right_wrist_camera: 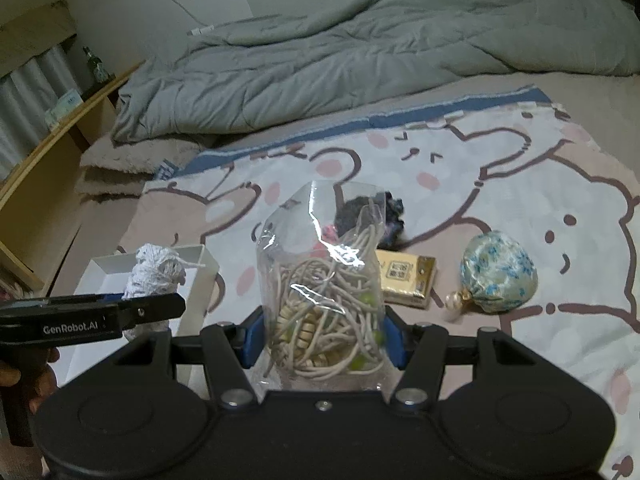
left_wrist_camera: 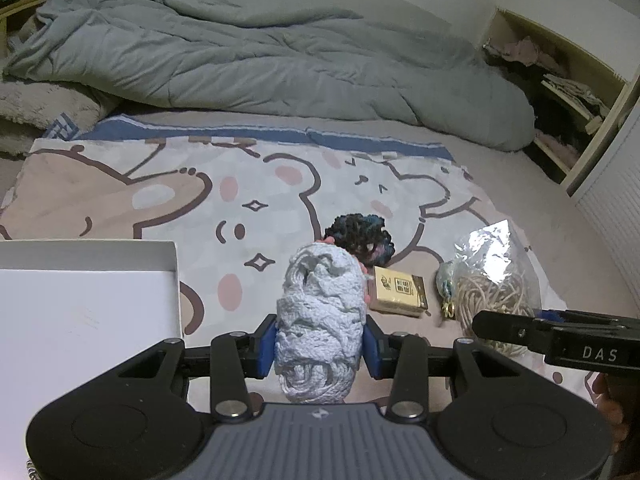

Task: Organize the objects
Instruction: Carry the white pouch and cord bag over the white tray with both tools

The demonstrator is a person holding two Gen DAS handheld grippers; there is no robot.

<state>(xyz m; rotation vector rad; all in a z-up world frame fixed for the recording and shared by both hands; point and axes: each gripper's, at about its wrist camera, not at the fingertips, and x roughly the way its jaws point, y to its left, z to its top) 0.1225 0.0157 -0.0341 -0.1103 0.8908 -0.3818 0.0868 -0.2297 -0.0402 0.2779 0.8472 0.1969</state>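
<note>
My left gripper (left_wrist_camera: pixel 320 346) is shut on a pale grey-white skein of yarn (left_wrist_camera: pixel 322 320), held above the bed; that skein (right_wrist_camera: pixel 154 274) also shows in the right wrist view, over the white box (right_wrist_camera: pixel 196 280). My right gripper (right_wrist_camera: pixel 322 340) is shut on a clear plastic bag of beige cord and beads (right_wrist_camera: pixel 324 300), also lifted; the bag (left_wrist_camera: pixel 492 284) appears at the right of the left wrist view. On the bear-print blanket (left_wrist_camera: pixel 160 200) lie a dark blue-black yarn ball (left_wrist_camera: pixel 362 236), a small yellow box (left_wrist_camera: pixel 400 290) and a floral blue pouch (right_wrist_camera: pixel 498 276).
An open white box (left_wrist_camera: pixel 80 312) sits at the left on the blanket. A rumpled grey duvet (left_wrist_camera: pixel 260 64) covers the far half of the bed. A wooden shelf with clutter (left_wrist_camera: pixel 560 92) stands at the right, a wooden ledge (right_wrist_camera: pixel 60 120) at the left.
</note>
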